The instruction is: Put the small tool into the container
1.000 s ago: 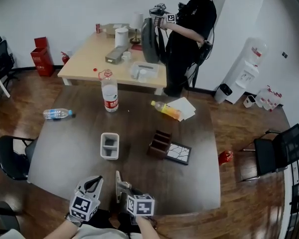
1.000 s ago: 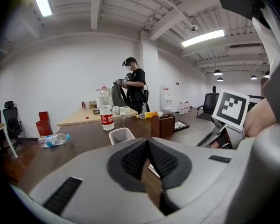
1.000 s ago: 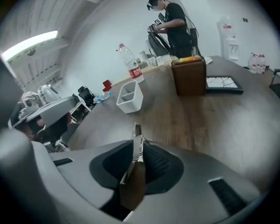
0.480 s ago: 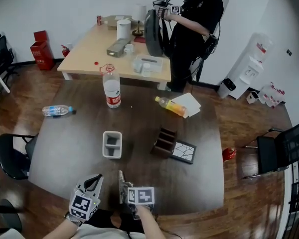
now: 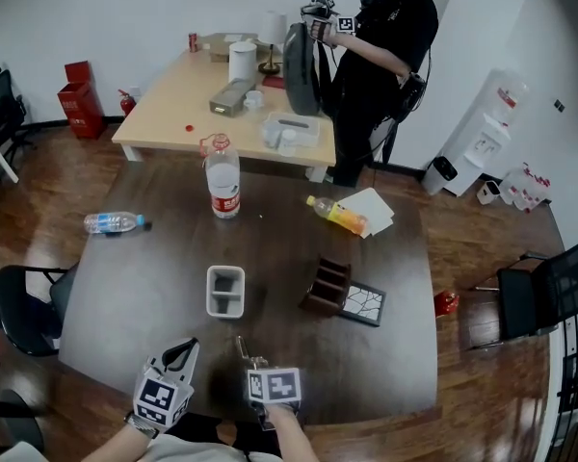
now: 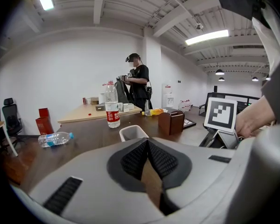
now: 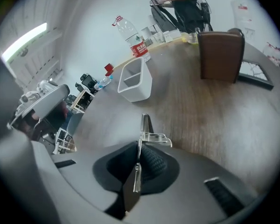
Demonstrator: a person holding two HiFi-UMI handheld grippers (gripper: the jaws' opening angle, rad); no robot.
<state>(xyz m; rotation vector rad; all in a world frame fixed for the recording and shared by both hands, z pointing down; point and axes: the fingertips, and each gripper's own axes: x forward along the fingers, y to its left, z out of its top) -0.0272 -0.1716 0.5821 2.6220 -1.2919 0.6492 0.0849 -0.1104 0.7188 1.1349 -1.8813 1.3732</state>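
R gripper (image 7: 141,148) dipped, jaws just closed, pinching small tool (image 7: 147,131) nr table (image 5: 366,383) edge; L gripper (image 6: 147,146) pressed together.

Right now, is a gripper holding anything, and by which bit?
The right gripper, whose jaws have just been closing, pinches the small tool by its near end; the far end sticks out. The left gripper holds nothing.

The dark table (image 5: 144,296) carries a white container (image 5: 225,291) near its middle. To the container's right a brown compartmented holder (image 5: 328,286) sits just beside a dark crackle-patterned tile (image 5: 363,303). Farther back a water bottle (image 5: 223,177) stands upright. An orange bottle (image 5: 337,214) lies against white papers (image 5: 371,207). A clear bottle (image 5: 113,222) lies at the left edge.
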